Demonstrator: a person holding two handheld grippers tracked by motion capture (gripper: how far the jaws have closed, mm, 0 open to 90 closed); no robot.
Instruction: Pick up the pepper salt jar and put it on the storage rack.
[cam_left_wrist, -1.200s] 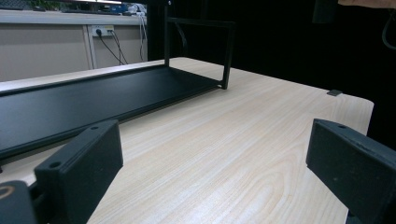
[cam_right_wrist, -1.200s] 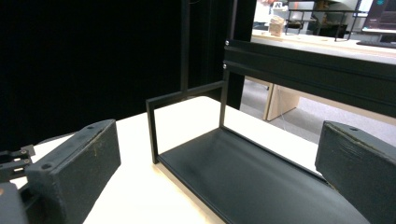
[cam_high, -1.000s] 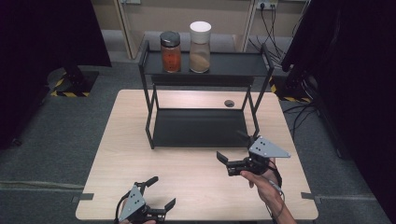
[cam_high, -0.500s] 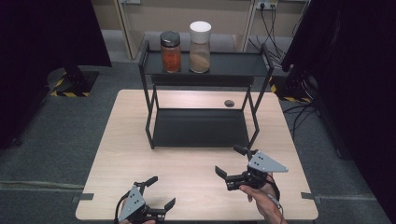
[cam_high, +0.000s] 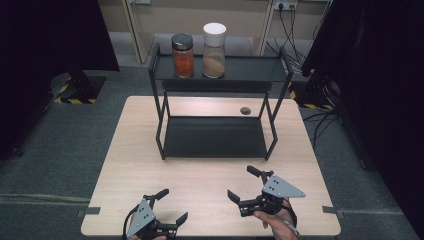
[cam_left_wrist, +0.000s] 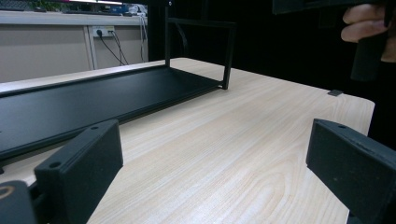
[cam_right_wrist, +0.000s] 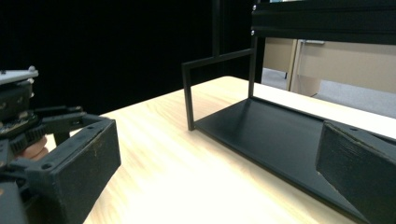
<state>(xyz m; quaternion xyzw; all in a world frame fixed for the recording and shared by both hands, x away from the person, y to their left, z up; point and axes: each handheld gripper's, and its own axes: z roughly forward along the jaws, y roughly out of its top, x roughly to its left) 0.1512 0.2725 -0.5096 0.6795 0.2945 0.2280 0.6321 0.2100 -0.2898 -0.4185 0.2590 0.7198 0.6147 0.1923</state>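
Left tongs (cam_high: 171, 207): released, jaws spread wide with nothing between them; low at the near left edge of the bench (cam_high: 140, 150), seen in the high view. In the left gripper view the two black jaws frame bare wood grain.
Right tongs (cam_high: 243, 184): released, jaws wide apart and holding nothing; over the near right part of the bench, held by a hand (cam_high: 274, 222), with the grey three-cornered plate on top. Its jaws point towards the left.
Gap between the two: well apart, left tongs nearer the bench edge than the right tongs.
Black metal rack (cam_high: 215, 137): two-tier, standing on the far half of the bench, beyond both tongs; lower shelf bare, as the left gripper view (cam_left_wrist: 93, 100) and right gripper view (cam_right_wrist: 275, 135) show.
Jar with dark lid (cam_high: 182, 55): upright on the rack's top shelf, orange-red contents, left of the other jar.
Jar with white lid (cam_high: 214, 50): upright on the top shelf, just beside the first, tan contents.
Small dark round spot (cam_high: 245, 110): on the bench behind the rack; what it is cannot be told.
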